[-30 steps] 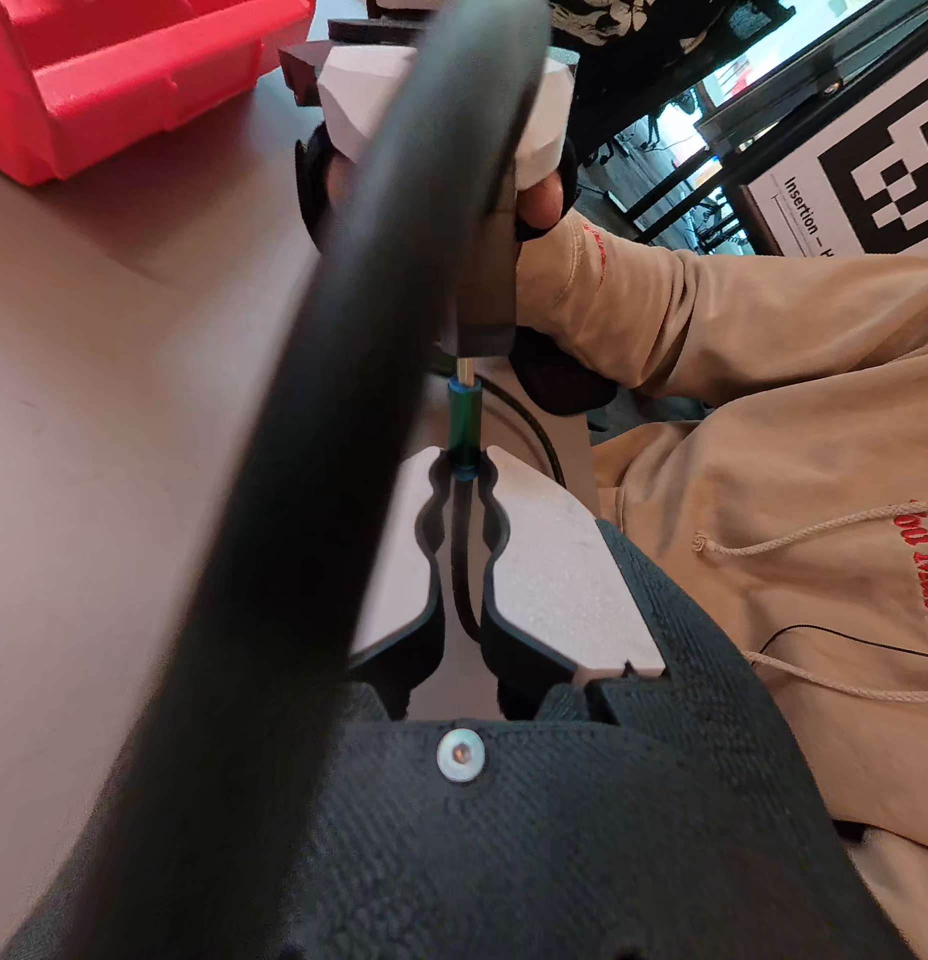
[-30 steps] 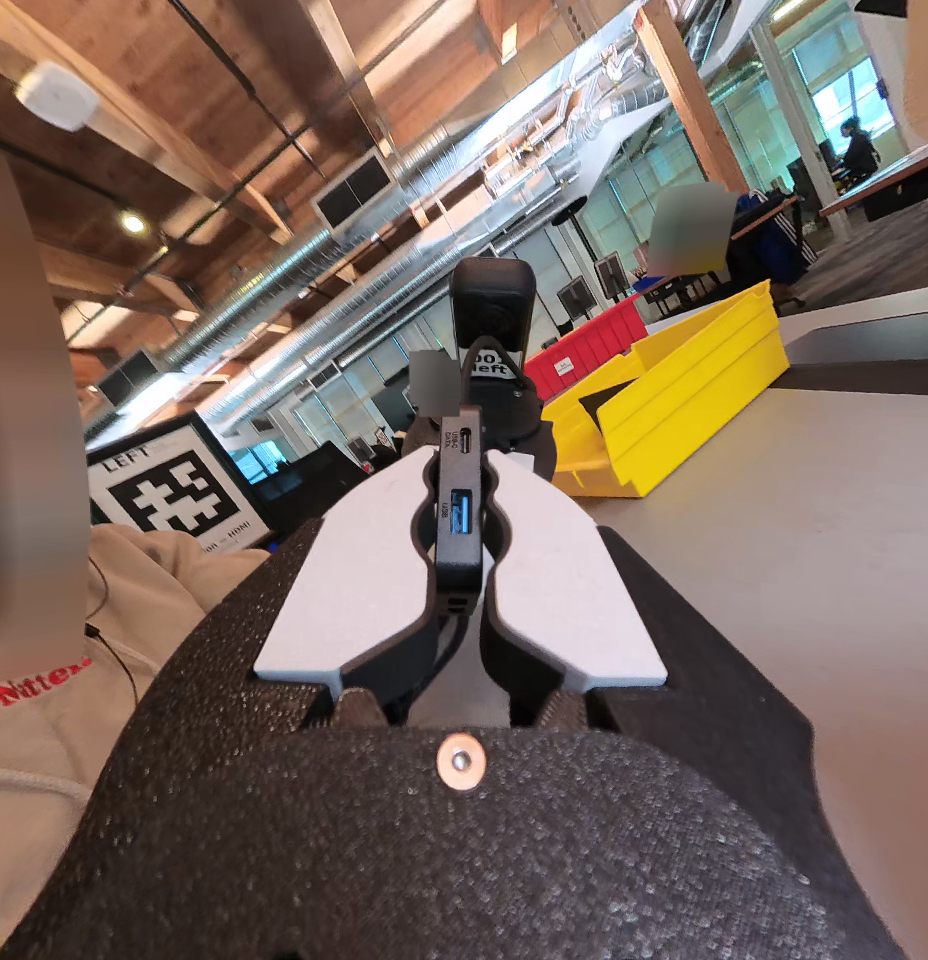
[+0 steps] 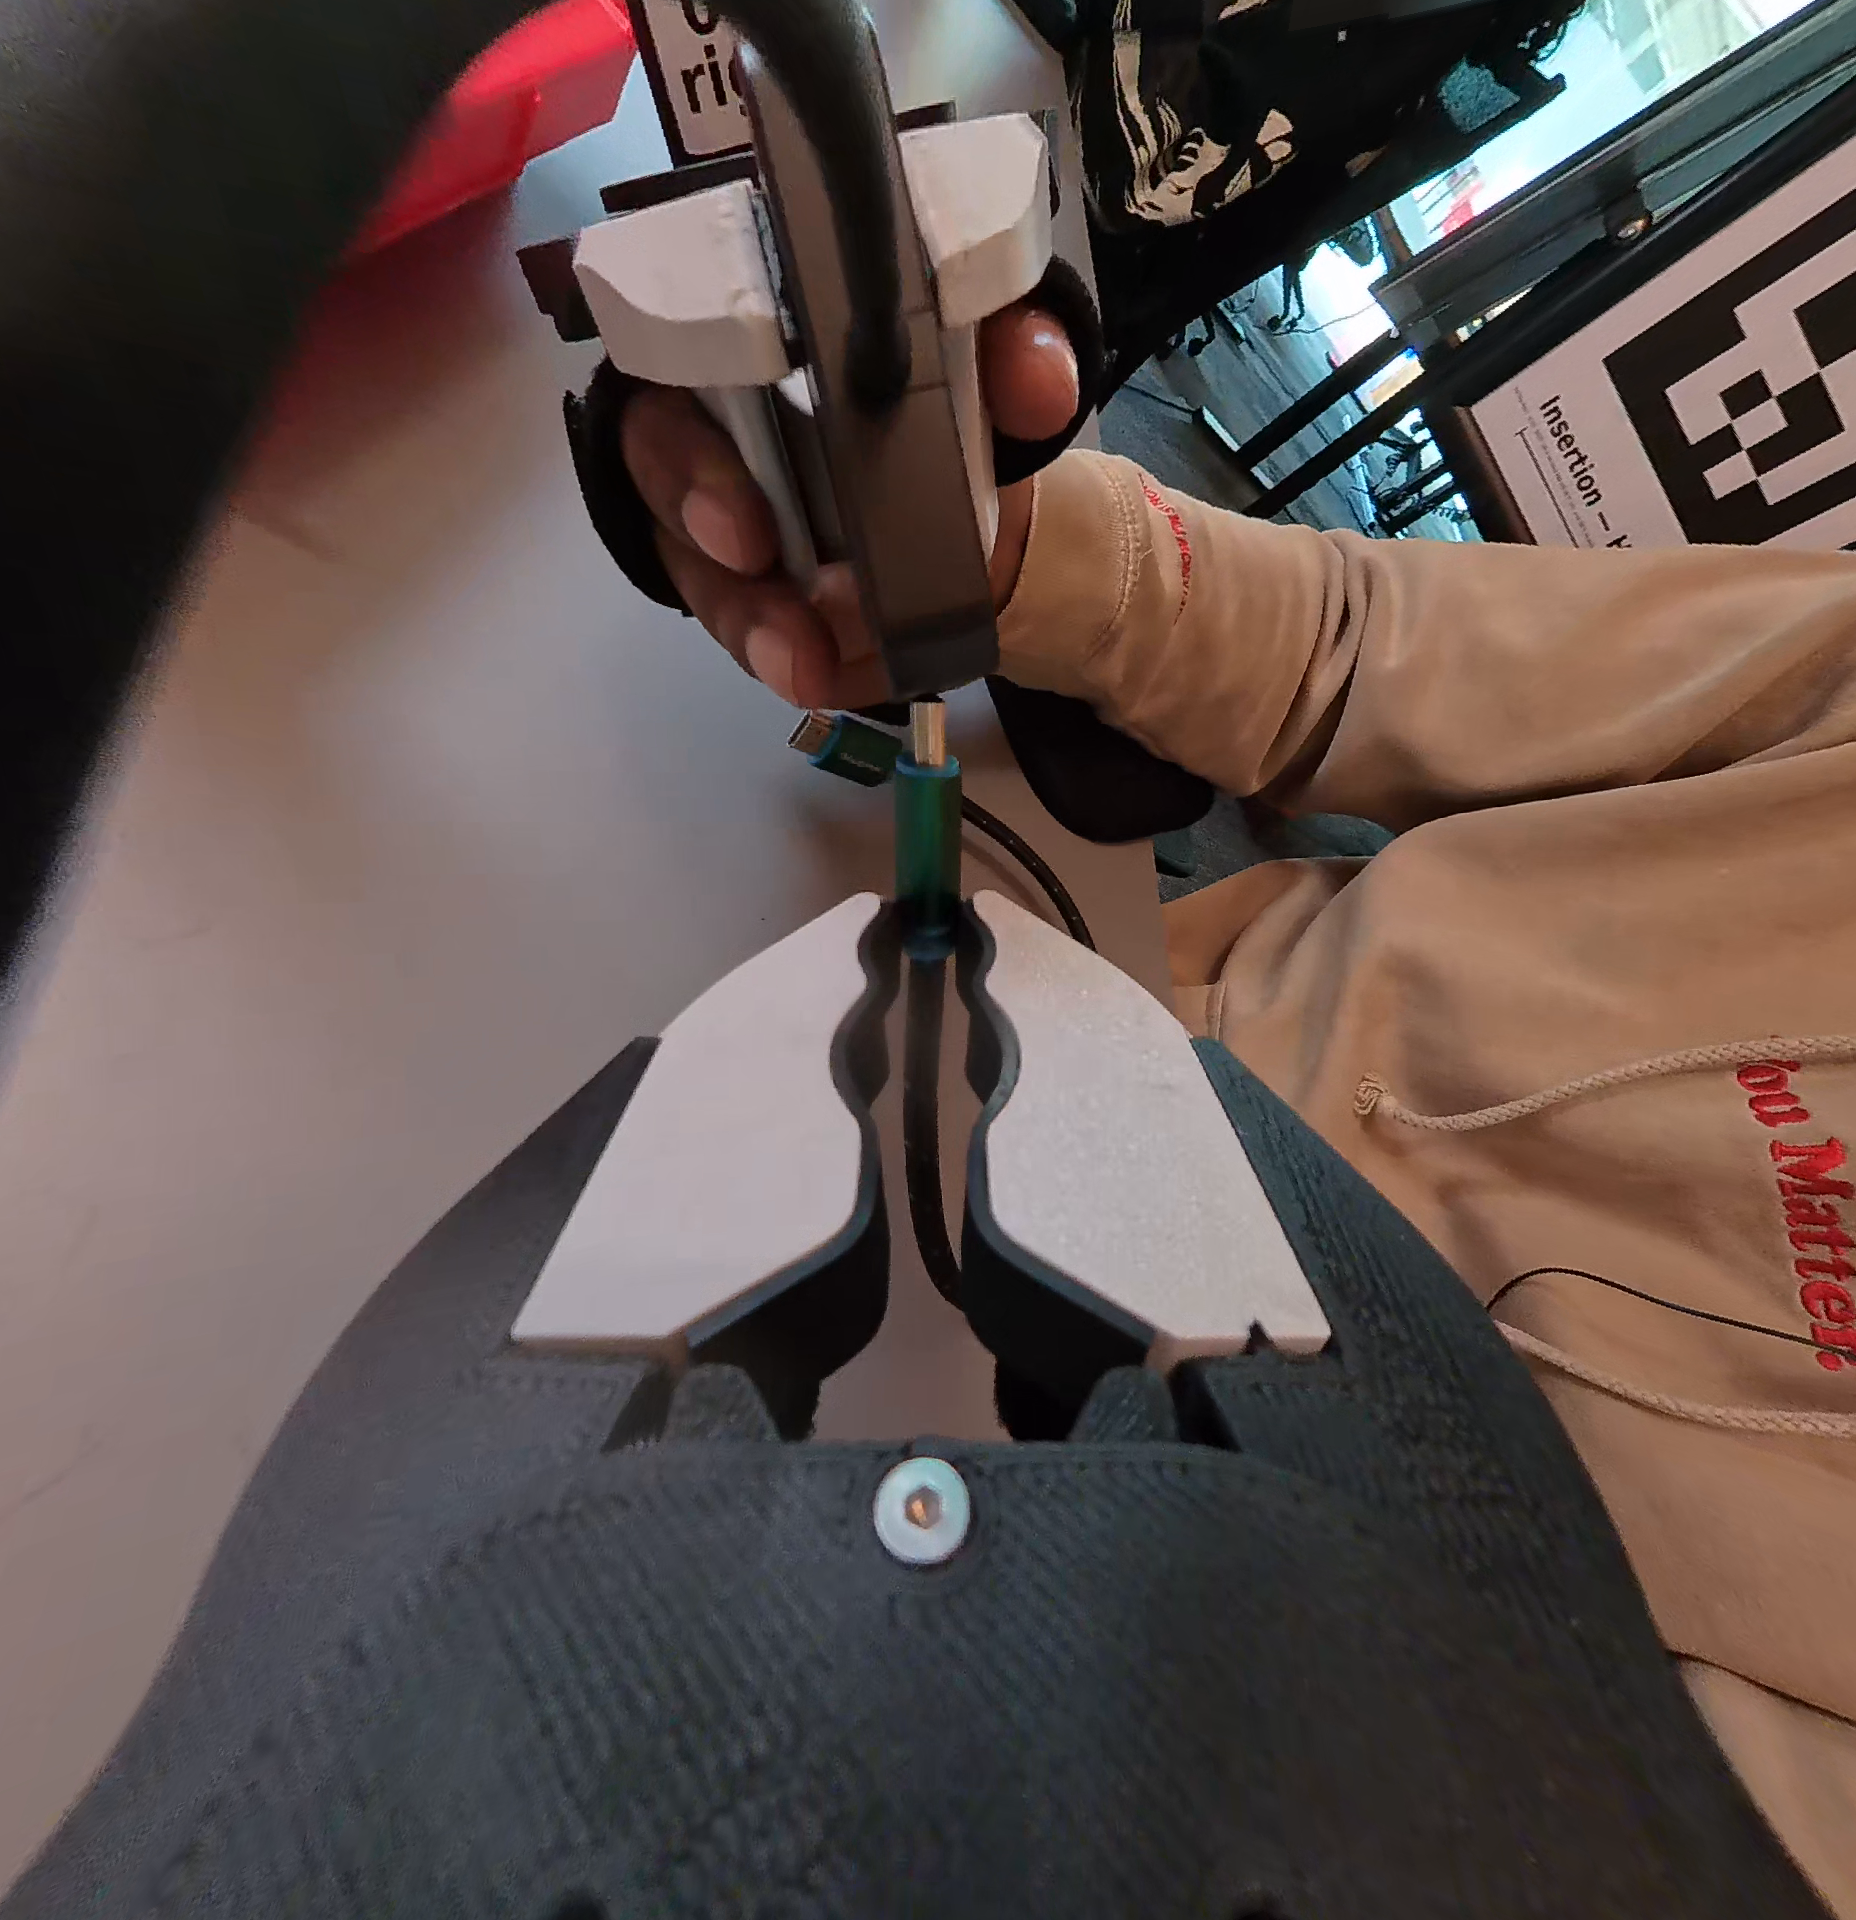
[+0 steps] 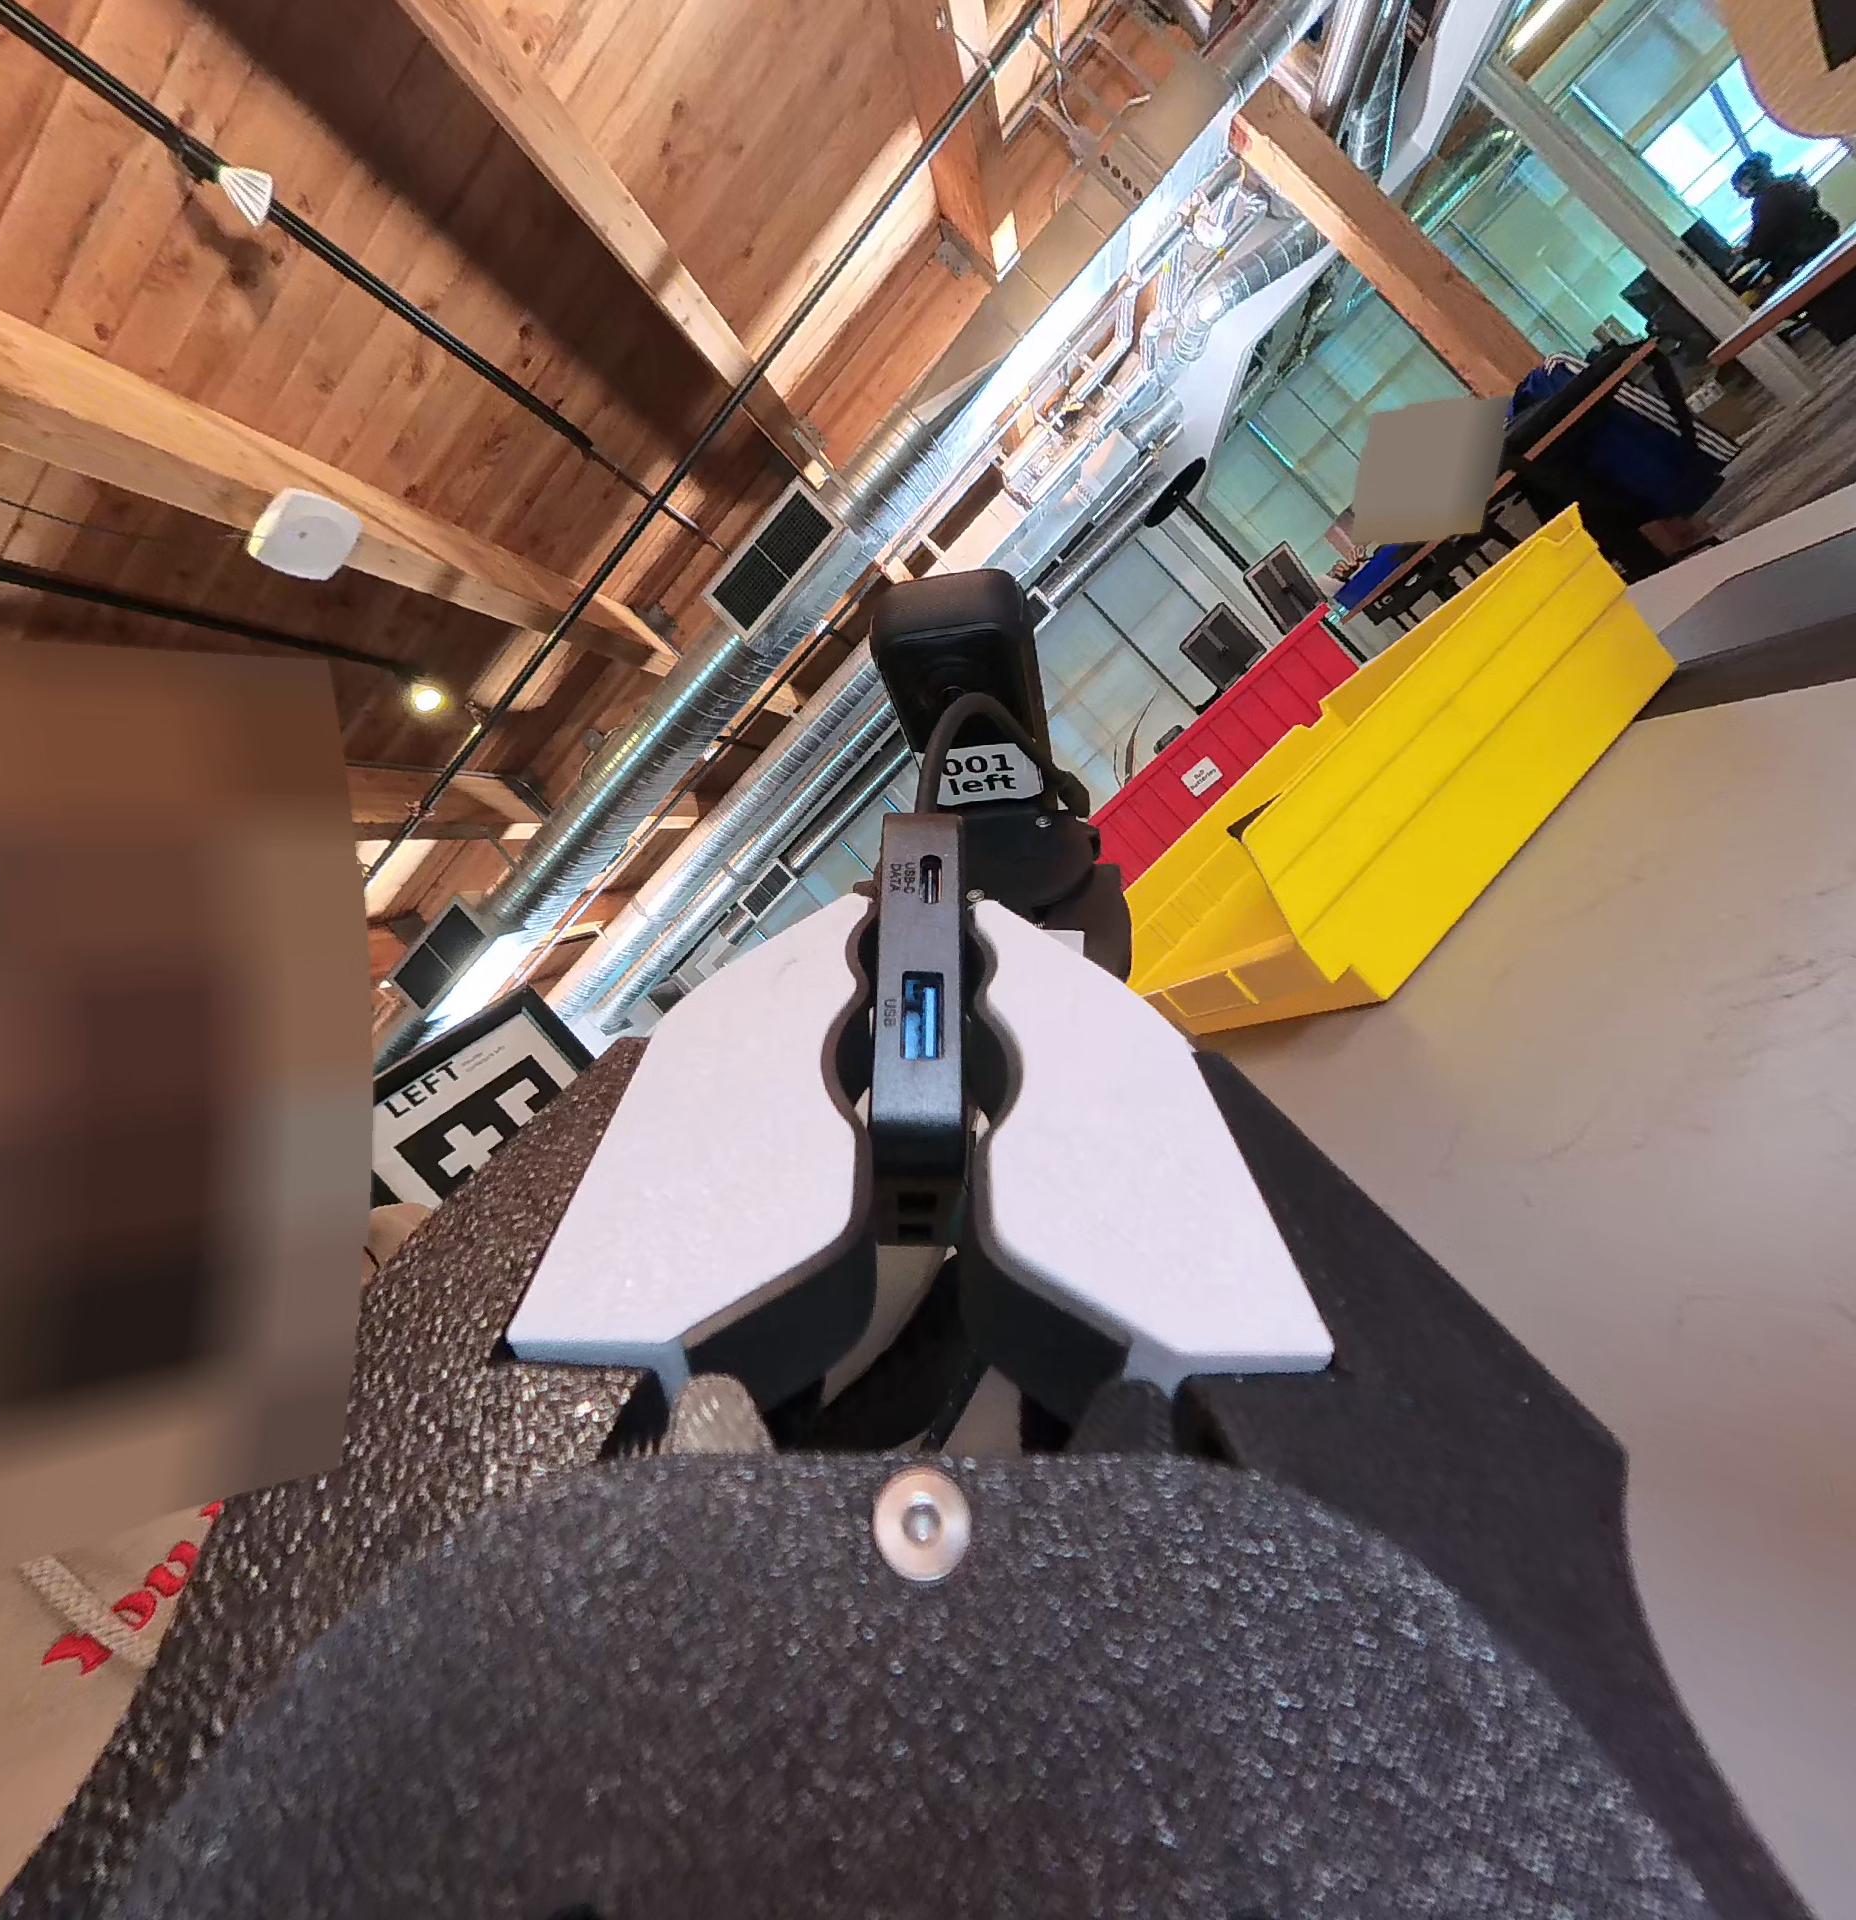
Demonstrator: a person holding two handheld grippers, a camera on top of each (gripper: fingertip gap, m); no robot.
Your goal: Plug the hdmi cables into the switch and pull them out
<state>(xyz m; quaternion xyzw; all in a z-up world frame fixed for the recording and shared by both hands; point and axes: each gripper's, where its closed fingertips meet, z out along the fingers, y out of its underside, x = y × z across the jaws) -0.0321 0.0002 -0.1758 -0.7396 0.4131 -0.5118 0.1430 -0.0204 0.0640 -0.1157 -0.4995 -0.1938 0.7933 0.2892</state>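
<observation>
Clamping a green-sleeved cable plug point(image 3: 926, 842) between its white fingertips, the left gripper point(image 3: 926, 920) holds the plug pointing straight ahead, its black cord point(image 3: 922, 1164) trailing back through the narrow gap between the fingers. The plug's bare metal tip point(image 3: 930, 736) meets the lower end of the grey switch point(image 3: 929, 540) just ahead of the fingers; how far it sits inside cannot be told. A second green plug point(image 3: 843, 748) lies just to the left of that tip, loose on the grey table point(image 3: 404, 810). Beyond, the right gripper point(image 3: 851, 270) faces back toward the camera, its white fingers closed on the switch from both sides, with a person's hand point(image 3: 737, 540) around its grip and a tan sleeve point(image 3: 1371, 644) running off to the right.

From the right wrist view, the right gripper point(image 4: 922, 925) pinches the dark switch point(image 4: 919, 1039) edge-on between its fingers, the body reaching from deep in the gap to past the fingertips, with a blue port facing the camera. Straight ahead past the fingertips stands the left gripper's camera point(image 4: 955, 665). To the right of the fingers, a yellow bin point(image 4: 1423, 790) and a red bin point(image 4: 1215, 758) sit on the table point(image 4: 1630, 1091).
</observation>
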